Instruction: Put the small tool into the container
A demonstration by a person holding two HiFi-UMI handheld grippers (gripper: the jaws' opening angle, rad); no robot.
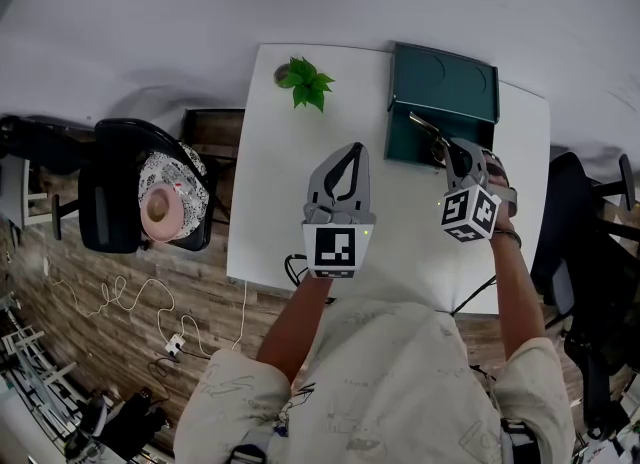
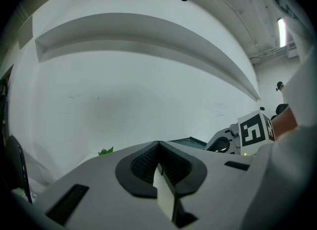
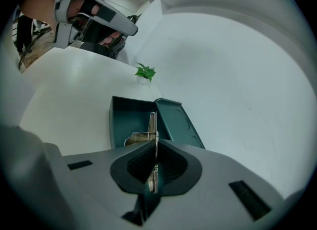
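Observation:
A dark green container (image 1: 404,142) stands open at the table's far right, its lid (image 1: 445,82) tipped back behind it. My right gripper (image 1: 447,148) is shut on a small metal tool (image 1: 425,126), which juts out over the container's open box. In the right gripper view the tool (image 3: 152,127) sticks out past the gripper (image 3: 155,143) above the container (image 3: 121,120) and beside the lid (image 3: 177,122). My left gripper (image 1: 352,150) hovers over the middle of the table, shut and empty. The left gripper view shows this gripper (image 2: 158,143) pointing at the wall.
A small green plant (image 1: 306,82) stands at the white table's (image 1: 290,212) far edge, also seen as the plant (image 3: 145,72). A black chair (image 1: 120,202) with a pink item on it stands left of the table. Another chair (image 1: 585,252) stands to the right.

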